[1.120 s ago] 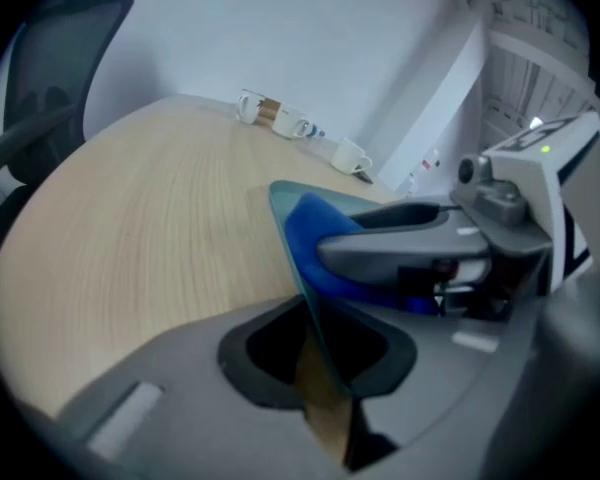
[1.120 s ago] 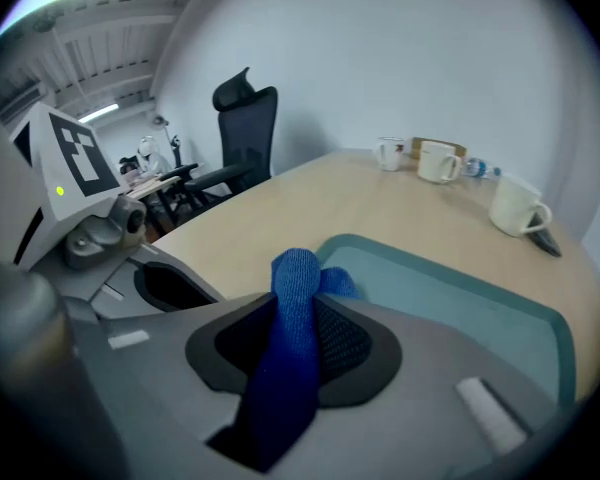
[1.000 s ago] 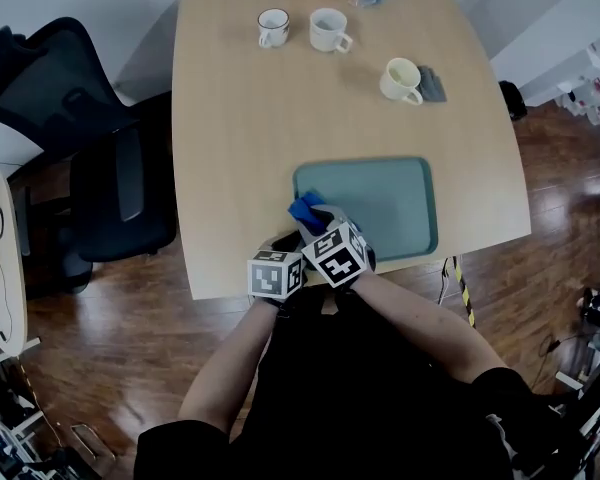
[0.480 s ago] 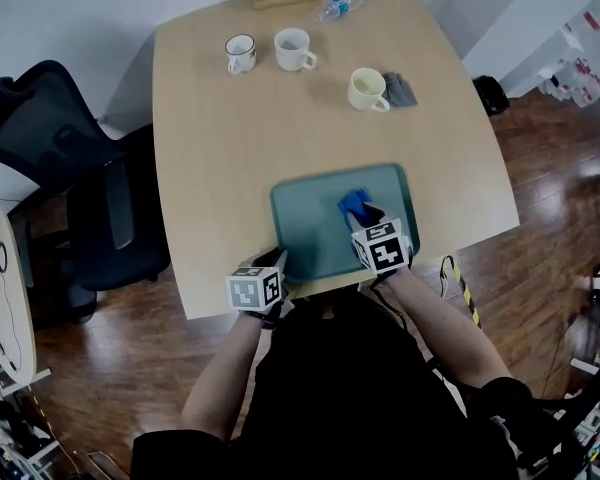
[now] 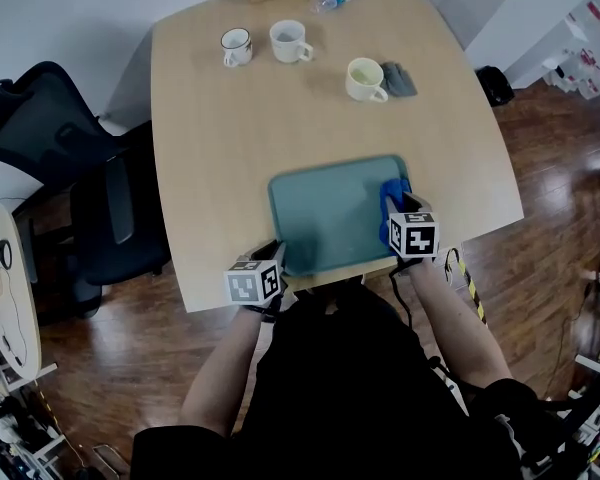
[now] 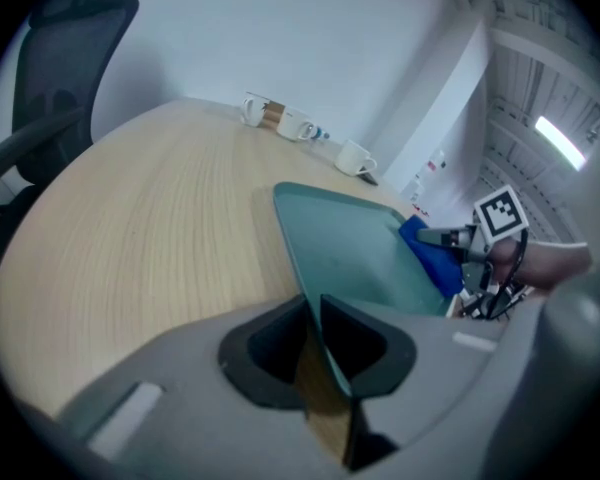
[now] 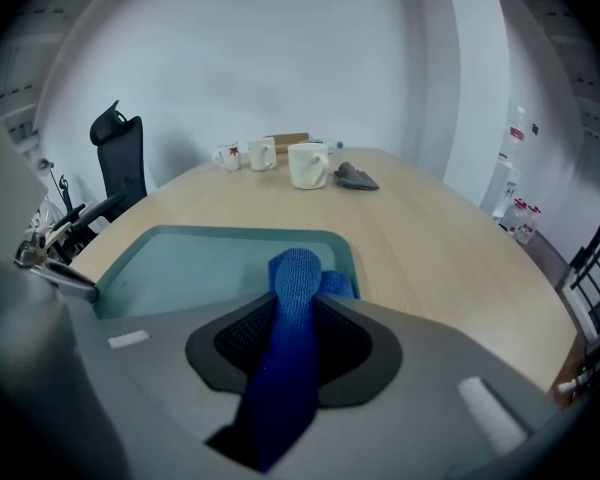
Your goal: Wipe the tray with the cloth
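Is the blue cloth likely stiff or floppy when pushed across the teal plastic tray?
Probably floppy: the blue cloth bunches into a fold between the jaws of the right gripper. Likely light: that narrow pinch holds it against the teal tray.

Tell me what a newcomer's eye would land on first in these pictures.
The bright blue cloth stands out, clamped in the right gripper at the right end of the teal tray, which lies near the front edge of the table. The left gripper has the tray's near left corner between its jaws, which are closing on the rim. Three mugs stand at the table's far end.
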`<state>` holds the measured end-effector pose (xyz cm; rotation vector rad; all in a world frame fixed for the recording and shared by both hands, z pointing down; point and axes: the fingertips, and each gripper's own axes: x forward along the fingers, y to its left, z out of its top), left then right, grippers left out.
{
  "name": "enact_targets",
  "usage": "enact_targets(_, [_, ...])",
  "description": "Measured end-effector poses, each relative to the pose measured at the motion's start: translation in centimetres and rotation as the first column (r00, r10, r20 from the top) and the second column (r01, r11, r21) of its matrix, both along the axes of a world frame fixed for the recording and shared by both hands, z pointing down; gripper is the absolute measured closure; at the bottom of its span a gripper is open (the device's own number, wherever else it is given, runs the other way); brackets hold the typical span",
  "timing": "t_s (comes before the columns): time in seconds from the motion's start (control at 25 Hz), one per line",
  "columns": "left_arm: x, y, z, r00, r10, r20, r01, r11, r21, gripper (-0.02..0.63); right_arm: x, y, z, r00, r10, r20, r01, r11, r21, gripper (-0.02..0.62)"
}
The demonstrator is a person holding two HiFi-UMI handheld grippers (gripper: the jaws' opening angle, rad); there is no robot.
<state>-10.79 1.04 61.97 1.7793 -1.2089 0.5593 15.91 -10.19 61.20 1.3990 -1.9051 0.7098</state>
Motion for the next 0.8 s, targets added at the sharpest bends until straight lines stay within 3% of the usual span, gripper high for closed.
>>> enact_targets(0.16, [0.1, -0.1, -0.1, 1.000, 0.004, 0.002, -0.004, 1.000, 0.005, 0.555, -3.5, 0.6, -0.3, 0.999, -0.034, 0.037, 0.034, 0.999, 0.014, 0.483])
enact_targets(0.32, [0.3, 0.0, -0.3, 1.000, 0.002, 0.014, -0.003, 1.000, 0.015, 0.555, -11.5, 3.6, -0.5, 0.977, -0.192, 0.092, 0.193, 0.981, 0.005, 0.483])
enact_targets(0.44, [0.2, -0.2, -0.3, 1.000, 0.004, 0.013, -0.004, 1.000, 0.018, 0.555, -18.4, 5.9, -0.5, 0.935, -0.341, 0.102, 0.341, 0.940, 0.013, 0.483])
enact_targets(0.56, [0.1, -0.3, -0.3, 1.000, 0.004, 0.004, -0.004, 1.000, 0.016, 0.555, -24.0, 7.5, -1.3, 0.869, -0.485, 0.094, 0.485, 0.874, 0.027, 0.483])
enact_targets(0.68, [0.1, -0.2, -0.2, 1.000, 0.006, -0.001, -0.006, 1.000, 0.014, 0.555, -25.9, 7.9, -1.5, 0.830, -0.554, 0.063, 0.554, 0.832, 0.026, 0.485])
enact_targets(0.8, [-0.1, -0.2, -0.1, 1.000, 0.006, 0.002, -0.006, 1.000, 0.015, 0.555, -25.2, 7.8, -1.2, 0.843, -0.529, 0.098, 0.530, 0.848, 0.021, 0.485])
